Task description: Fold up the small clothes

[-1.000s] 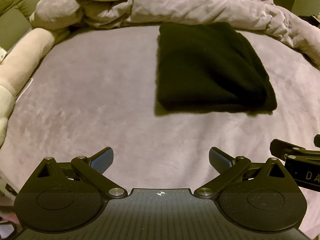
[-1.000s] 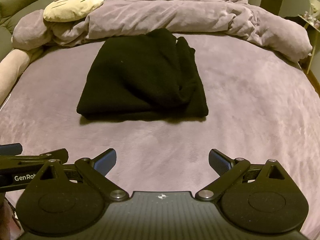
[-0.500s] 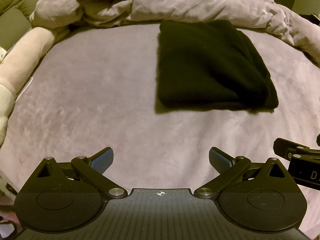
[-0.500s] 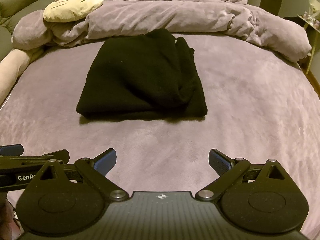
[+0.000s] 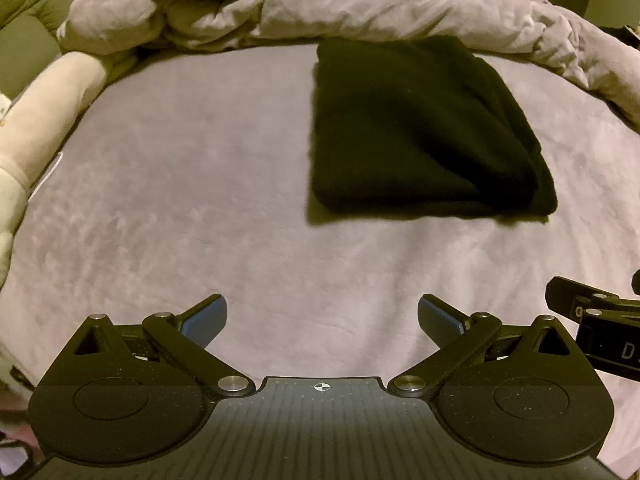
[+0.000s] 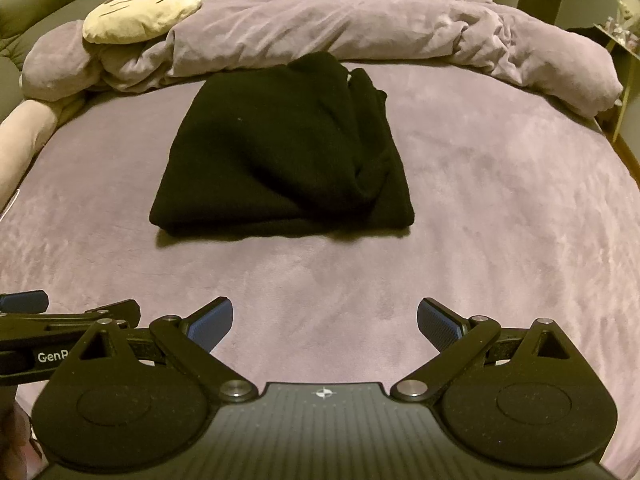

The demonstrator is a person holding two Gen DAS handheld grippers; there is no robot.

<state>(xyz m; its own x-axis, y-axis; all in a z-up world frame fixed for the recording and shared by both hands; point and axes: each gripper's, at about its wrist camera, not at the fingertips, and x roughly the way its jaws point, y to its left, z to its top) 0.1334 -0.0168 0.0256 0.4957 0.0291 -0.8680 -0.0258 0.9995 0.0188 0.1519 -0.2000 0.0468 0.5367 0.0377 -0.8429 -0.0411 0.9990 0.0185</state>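
A: Where do we stand, reading from the left?

B: Our left gripper has its jaws spread wide and empty, low over the bare bed. Our right gripper is just beside it, jaws equally wide and holding nothing. The task's thing, the black knitted garment folded into a thick rectangle, lies ahead of both, well apart from either, in the middle of the mauve plush bed cover.

A: So what is the step in hand?

B: We judge the fold is close to done. The left edge looks square, but on the right side the layers bunch into a twisted ridge. If we want it tidy, we should go in with the right jaws at that ridge, pinch only the top layer, and draw it flat toward the right while the left jaws pin the near left corner.

A: Any risk?

B: The knit is thick and soft, so a deep pinch would likely catch several layers and undo the stack. The plush cover may also drag on the fabric.

A: And the room?

B: At far left a pale pink bolster lines the bed edge; next comes a cream plush cushion with a drawn face, resting on a crumpled mauve duvet heaped across the back. The light is dim and yellowish.
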